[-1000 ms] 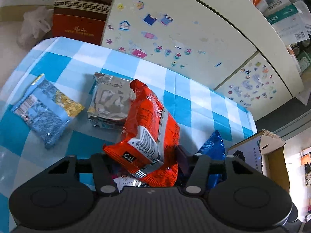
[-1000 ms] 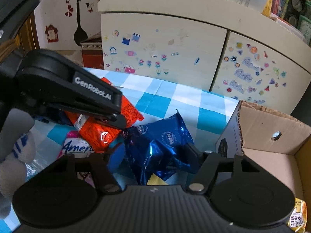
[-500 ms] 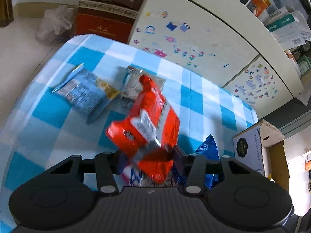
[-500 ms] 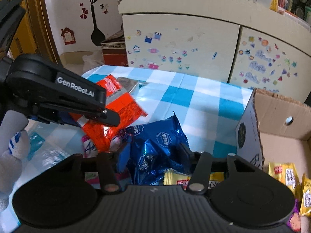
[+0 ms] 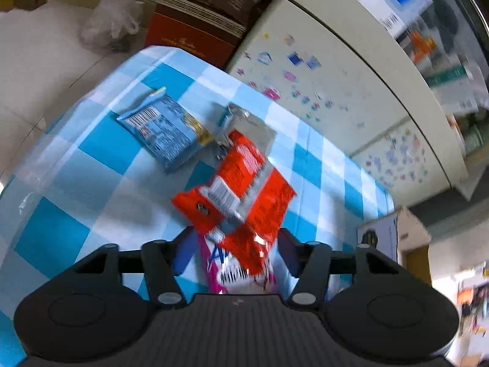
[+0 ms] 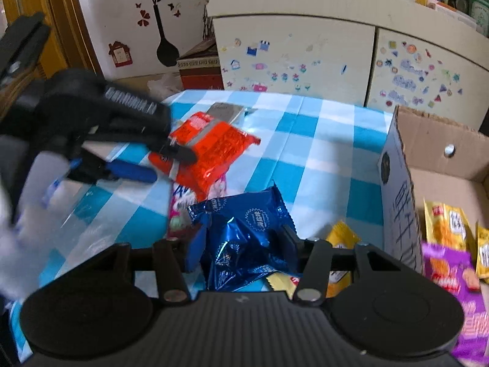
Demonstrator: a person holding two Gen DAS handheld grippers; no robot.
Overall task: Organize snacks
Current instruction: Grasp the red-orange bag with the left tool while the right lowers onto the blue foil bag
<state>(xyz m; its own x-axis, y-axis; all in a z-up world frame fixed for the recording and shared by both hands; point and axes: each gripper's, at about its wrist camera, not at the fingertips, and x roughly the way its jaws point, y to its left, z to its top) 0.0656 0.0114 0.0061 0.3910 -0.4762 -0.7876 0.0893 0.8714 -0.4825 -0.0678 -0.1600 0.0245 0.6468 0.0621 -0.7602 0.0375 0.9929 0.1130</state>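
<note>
A red snack pack (image 5: 241,189) hangs blurred between the fingers of my left gripper (image 5: 235,241). Its jaws are opening and the pads stand clear of the pack on both sides. From the right wrist view the same red pack (image 6: 214,150) sits at the left gripper's (image 6: 169,166) tips, over a pink-and-white pack (image 6: 180,205). My right gripper (image 6: 241,244) is shut on a crumpled dark blue pack (image 6: 244,229), its pads pressing both sides. To the right stands an open cardboard box (image 6: 397,202) with yellow packs (image 6: 443,223) and a purple pack (image 6: 449,272) inside.
On the blue-and-white checked tablecloth (image 5: 76,183) lie a light blue pack (image 5: 165,128) and a silver pack (image 5: 253,125) near the far edge. A yellow pack (image 6: 342,235) lies beside the box. A stickered cabinet (image 6: 305,55) stands behind the table, with a red-brown carton (image 6: 198,70) on the floor.
The left gripper's jaws have spread and the red pack has sagged loose between them. Both grippers have pulled back and up. The right one carried the blue pack toward the box.
</note>
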